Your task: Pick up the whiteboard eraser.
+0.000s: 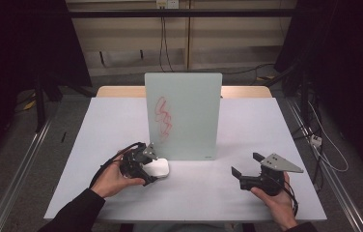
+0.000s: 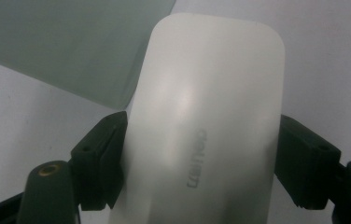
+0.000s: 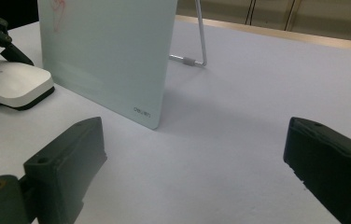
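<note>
While the tabletop (image 1: 247, 125) carries everything, covered in a pale sheet with a wooden strip showing along its far edge, the biggest thing on it is the glass board (image 1: 183, 116), which stands upright on a wire stand near the middle, closer to the far edge than to the near one. Its pale green face bears a red scribble (image 1: 163, 117) on its left half and a small printed mark in its lower right corner.

Next in size are the two tools. The left gripper (image 1: 146, 166) sits just in front of the board's lower left corner, held in the person's left hand (image 1: 114, 180). Its jaws are closed on the eraser (image 1: 156, 168), a white rounded block with a dark underside that lies flat on the tabletop, just beside the board's foot. In the left gripper view the pads press against the eraser's two long sides, and grey lettering shows on its top.

The right gripper (image 1: 247, 163) rests toward the near right corner, well apart from the board and the eraser, held in the right hand (image 1: 276, 198). Its jaws stand wide apart with only bare tabletop between them.
</note>
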`<state>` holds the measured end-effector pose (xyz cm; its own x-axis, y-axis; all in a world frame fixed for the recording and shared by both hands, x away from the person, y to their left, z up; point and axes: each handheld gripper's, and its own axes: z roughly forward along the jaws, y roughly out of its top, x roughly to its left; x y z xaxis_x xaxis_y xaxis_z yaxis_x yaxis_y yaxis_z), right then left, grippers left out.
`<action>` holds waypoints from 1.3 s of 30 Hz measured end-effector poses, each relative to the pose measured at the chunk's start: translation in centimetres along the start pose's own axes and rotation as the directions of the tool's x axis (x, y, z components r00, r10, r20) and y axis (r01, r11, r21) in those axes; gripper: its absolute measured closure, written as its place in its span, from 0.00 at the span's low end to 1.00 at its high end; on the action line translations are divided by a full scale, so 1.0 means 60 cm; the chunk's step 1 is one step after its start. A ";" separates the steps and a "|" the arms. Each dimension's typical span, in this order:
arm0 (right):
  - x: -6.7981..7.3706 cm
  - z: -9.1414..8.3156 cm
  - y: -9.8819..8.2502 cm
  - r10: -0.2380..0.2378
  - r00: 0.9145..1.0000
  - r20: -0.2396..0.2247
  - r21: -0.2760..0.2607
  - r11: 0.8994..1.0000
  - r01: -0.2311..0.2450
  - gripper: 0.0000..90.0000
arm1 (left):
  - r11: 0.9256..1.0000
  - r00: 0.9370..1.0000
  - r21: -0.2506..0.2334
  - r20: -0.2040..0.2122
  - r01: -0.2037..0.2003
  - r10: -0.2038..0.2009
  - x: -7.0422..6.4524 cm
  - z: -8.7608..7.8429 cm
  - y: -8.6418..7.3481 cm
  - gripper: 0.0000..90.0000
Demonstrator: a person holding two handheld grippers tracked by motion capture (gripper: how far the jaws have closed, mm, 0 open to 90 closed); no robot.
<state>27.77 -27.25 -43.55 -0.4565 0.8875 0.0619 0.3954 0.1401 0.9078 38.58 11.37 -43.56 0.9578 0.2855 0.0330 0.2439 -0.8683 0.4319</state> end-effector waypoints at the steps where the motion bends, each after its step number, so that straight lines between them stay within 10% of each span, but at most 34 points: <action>1: 0.000 0.000 0.000 0.000 1.000 0.000 0.000 1.000 0.000 0.06 | 1.000 1.000 0.011 -0.004 -0.007 0.007 0.000 -0.001 0.001 0.28; 18: 0.000 0.000 0.000 0.003 1.000 0.001 -0.001 1.000 -0.003 0.06 | 0.997 0.997 0.018 0.017 0.081 -0.082 -0.003 -0.009 0.000 0.33; 39: 0.000 -0.001 0.000 -0.002 1.000 0.000 0.002 1.000 0.002 0.06 | 0.999 0.999 0.016 -0.018 0.039 -0.039 -0.012 -0.013 0.000 0.33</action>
<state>27.72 -27.25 -43.56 -0.4571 0.8874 0.0601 0.3964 0.1428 0.9069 37.75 11.47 -42.90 0.9449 0.3259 0.0322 0.2834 -0.8631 0.4180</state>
